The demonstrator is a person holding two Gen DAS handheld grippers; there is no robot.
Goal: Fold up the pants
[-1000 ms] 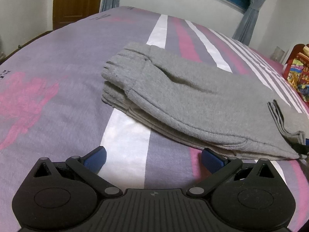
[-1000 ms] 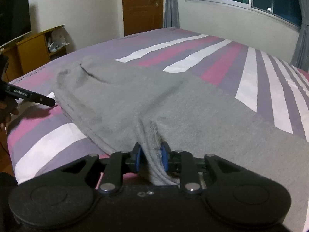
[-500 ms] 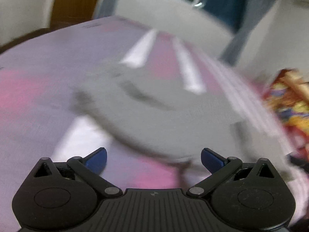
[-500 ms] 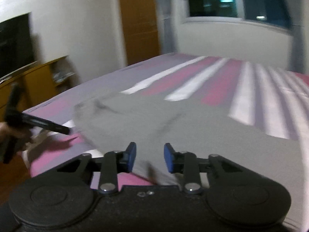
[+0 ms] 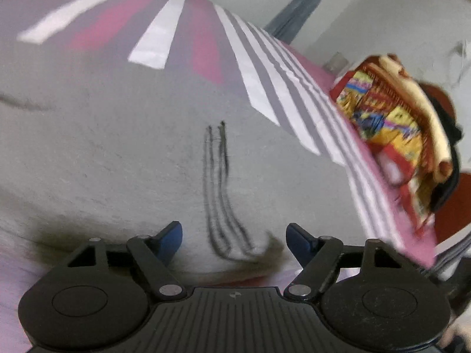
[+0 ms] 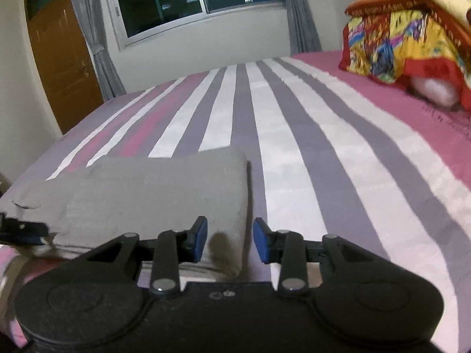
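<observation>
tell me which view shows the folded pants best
The right wrist view: the grey pants appear as a whole folded bundle with clear edges on the striped bedsheet. The left wrist view sits too close, showing blurred grey fabric and stacked edges.

The pants (image 6: pixel 153 203) lie folded on the bed (image 6: pixel 309 176), near its close edge and to the left in the right wrist view. The right gripper (image 6: pixel 230 241) sits just in front of the pants' right end, and that end lies between its two spread fingers. The left gripper (image 6: pixel 20 231) touches the pants at the far left. A pile of blankets (image 6: pixel 412 38) lies on the bed at the far right. Behind the bed are a window (image 6: pixel 191 0) and, to its left, a door (image 6: pixel 61 58).

In the left wrist view the pants (image 5: pixel 117 147) lie right in front of the left gripper (image 5: pixel 234 235), whose fingers are spread apart. The blankets (image 5: pixel 391 117) are to the right.
</observation>
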